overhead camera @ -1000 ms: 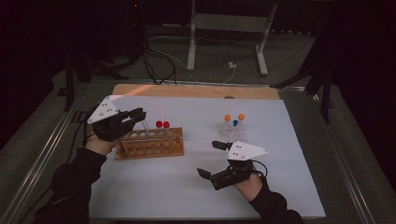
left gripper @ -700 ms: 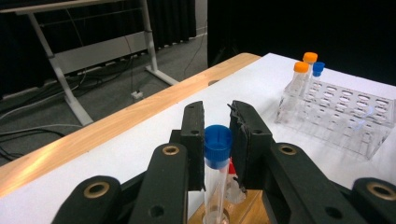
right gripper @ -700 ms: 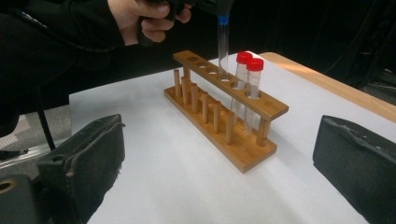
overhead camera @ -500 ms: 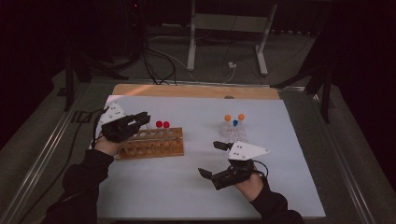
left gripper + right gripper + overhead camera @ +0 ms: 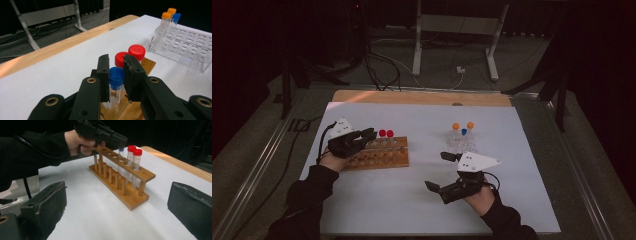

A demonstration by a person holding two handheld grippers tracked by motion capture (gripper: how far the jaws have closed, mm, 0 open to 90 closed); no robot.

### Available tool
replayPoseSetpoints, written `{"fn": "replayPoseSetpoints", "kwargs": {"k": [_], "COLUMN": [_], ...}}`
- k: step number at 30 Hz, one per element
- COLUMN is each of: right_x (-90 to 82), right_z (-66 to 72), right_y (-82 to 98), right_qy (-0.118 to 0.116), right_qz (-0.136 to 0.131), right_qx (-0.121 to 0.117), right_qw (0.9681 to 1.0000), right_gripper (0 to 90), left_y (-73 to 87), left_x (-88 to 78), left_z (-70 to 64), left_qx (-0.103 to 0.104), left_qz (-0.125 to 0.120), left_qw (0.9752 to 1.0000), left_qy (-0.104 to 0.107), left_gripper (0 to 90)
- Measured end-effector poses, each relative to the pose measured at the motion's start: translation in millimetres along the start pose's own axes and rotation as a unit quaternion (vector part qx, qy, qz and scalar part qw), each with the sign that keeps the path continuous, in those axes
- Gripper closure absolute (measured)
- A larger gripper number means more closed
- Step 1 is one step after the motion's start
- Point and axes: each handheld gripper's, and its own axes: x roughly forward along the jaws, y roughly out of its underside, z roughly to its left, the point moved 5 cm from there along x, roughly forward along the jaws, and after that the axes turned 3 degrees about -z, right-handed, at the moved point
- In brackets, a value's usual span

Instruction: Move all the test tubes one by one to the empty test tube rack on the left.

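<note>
A dark room with cables and a metal stand on the floor surrounds a wooden tabletop point(image 5: 422, 97) covered by a white sheet. On the sheet's left part stands a wooden rack point(image 5: 379, 155) with a top row of round holes; on the right part, well apart from it, stands a clear plastic rack point(image 5: 460, 142) holding two orange-capped tubes point(image 5: 455, 127) and one blue-capped tube. The left tool point(image 5: 364, 135) is over the wooden rack, its jaws clamped on the cap of a blue-capped tube point(image 5: 116, 77) that stands upright in one of the rack's holes, as the left gripper view shows. Just beyond that tube, two red-capped tubes point(image 5: 136, 52) stand upright in the neighbouring holes of the same rack. In the right gripper view the person's hand point(image 5: 80, 143) and dark sleeve reach over the wooden rack from the left, and the blue cap shows just under the tip of the left tool. The right tool point(image 5: 440, 172) lies low over the sheet near the front edge, below the clear rack, its jaws spread wide with nothing between them, pointing toward the wooden rack.
</note>
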Motion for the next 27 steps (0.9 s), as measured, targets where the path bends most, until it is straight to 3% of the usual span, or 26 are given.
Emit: {"fn": "replayPoseSetpoints", "kwargs": {"k": [7,16,20,23,27], "right_x": [-0.5,-2.7,-6.2,-11.1,-23.2], "right_z": [-0.2,-2.5,-6.9,-15.9,-36.5], "right_y": [0.3,-0.5,-3.7,-7.1,-12.9], "right_qy": [0.0,0.001,0.005,0.011,0.047], "right_qz": [0.002,-0.001,-0.015,-0.031,-0.04], "right_qx": [0.0,0.0,-0.011,-0.01,-0.014], "right_qw": [1.0,1.0,0.9998,0.9994,0.998], "right_gripper": [2.1,2.1,2.1,2.1,2.1], "left_y": [5.5,5.6,-1.7,-7.8,-16.2], "left_x": [5.1,3.8,-6.6,-15.8,-30.9], "left_z": [-1.2,1.3,0.4,-3.1,-12.0], "left_qx": [0.007,-0.004,-0.008,-0.01,-0.011], "left_qz": [0.008,0.006,-0.015,-0.024,-0.04], "left_qw": [0.9999,1.0,0.9998,0.9995,0.9985], "left_qy": [-0.004,0.001,0.01,0.02,0.035], "left_gripper": [77.2,75.0,62.1,47.3,28.8]}}
